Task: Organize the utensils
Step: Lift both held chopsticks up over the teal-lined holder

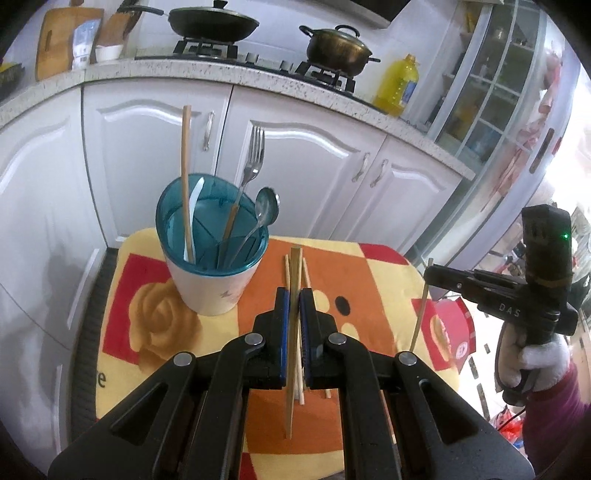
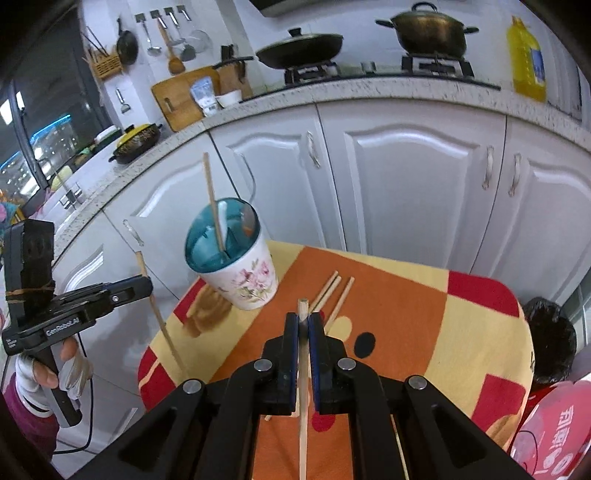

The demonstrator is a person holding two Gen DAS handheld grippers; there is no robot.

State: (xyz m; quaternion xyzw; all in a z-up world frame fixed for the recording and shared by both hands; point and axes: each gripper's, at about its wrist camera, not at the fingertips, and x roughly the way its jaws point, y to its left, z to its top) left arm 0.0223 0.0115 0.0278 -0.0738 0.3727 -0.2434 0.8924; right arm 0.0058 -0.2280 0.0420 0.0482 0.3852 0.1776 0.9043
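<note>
A white utensil cup with a teal insert (image 1: 212,254) stands on a small table; it holds a chopstick, a fork (image 1: 251,166), a metal spoon (image 1: 266,210) and a white spoon. It also shows in the right wrist view (image 2: 236,258). My left gripper (image 1: 294,295) is shut on a wooden chopstick (image 1: 293,350) above the table. My right gripper (image 2: 303,319) is shut on another wooden chopstick (image 2: 303,406). Loose chopsticks (image 2: 334,295) lie on the cloth beyond it.
The table has an orange, yellow and red cloth (image 1: 369,280). White cabinets (image 2: 406,177) and a counter with a stove, a pan (image 1: 212,22), a pot (image 1: 338,46) and an oil bottle (image 1: 399,85) stand behind.
</note>
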